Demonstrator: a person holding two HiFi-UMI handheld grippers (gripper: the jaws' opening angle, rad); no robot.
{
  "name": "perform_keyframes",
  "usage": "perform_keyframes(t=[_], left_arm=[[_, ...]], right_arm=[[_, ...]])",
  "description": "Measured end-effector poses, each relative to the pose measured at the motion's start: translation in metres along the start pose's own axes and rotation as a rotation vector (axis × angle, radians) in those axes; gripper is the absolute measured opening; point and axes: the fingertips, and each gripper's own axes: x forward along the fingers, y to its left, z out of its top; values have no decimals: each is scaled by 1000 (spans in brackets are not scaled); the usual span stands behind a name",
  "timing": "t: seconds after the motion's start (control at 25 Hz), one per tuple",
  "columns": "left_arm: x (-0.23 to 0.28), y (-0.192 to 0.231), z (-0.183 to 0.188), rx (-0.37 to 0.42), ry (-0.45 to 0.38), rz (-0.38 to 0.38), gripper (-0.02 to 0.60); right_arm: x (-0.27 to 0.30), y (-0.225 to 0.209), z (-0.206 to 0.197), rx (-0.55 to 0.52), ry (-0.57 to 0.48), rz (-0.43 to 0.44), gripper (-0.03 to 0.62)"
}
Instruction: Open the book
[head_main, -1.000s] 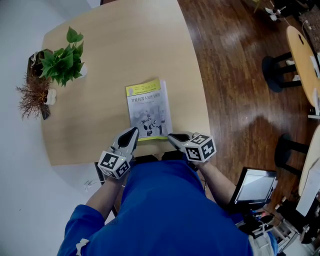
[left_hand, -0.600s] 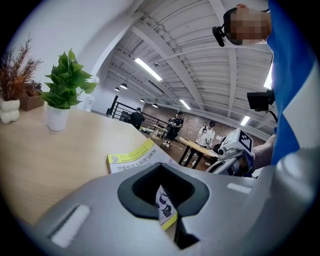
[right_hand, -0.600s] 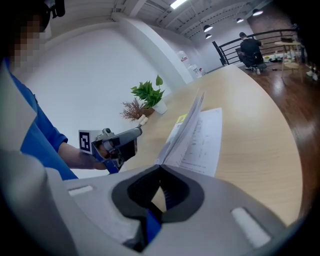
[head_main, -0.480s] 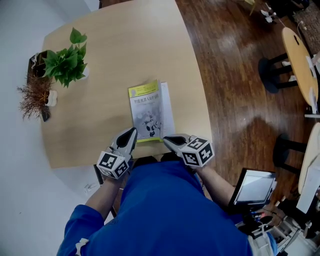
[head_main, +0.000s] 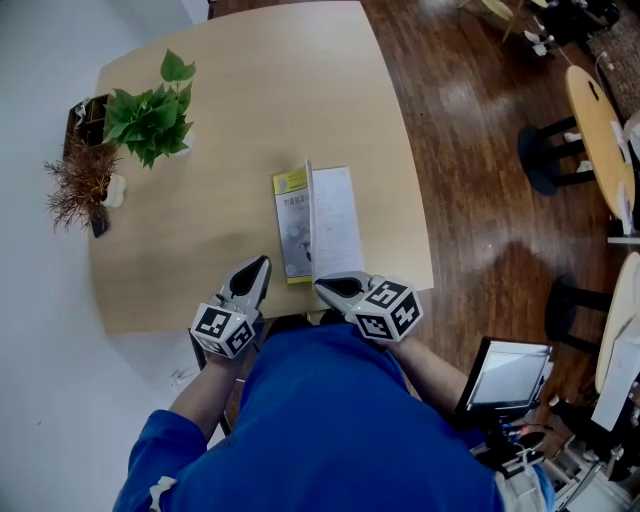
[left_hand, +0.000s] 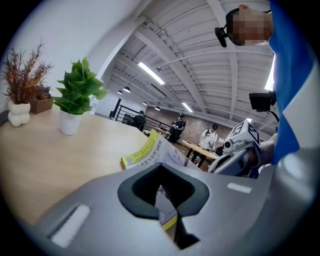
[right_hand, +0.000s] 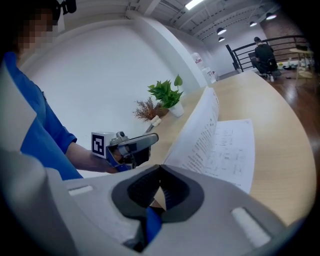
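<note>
Wood table (head_main: 250, 120), dark floor (head_main: 470, 150); right tongs (head_main: 324, 285) pinch book cover (head_main: 292, 225), left tongs (head_main: 263, 264) closed.

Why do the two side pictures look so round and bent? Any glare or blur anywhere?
Left gripper view and right gripper view: wide-angle lenses, so the ceiling beams bow and the corners go black; in the left one the ceiling lights burn white. Head view: pale glare patches on the wooden floor, book sharp, only mild bending.

Nothing legible from my seat: title on book cover (head_main: 292, 226) and print on page (head_main: 335, 218) too small.
</note>
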Motion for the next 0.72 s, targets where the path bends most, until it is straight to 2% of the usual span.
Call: perform_keyframes(t=[0.44, 0.72], left_arm=[[-42, 34, 4, -15, -33, 57, 6], [-69, 62, 0, -38, -41, 106, 6]], right_arm=[[44, 47, 17, -96, 42, 70, 0], [85, 51, 13, -95, 100, 96, 0]])
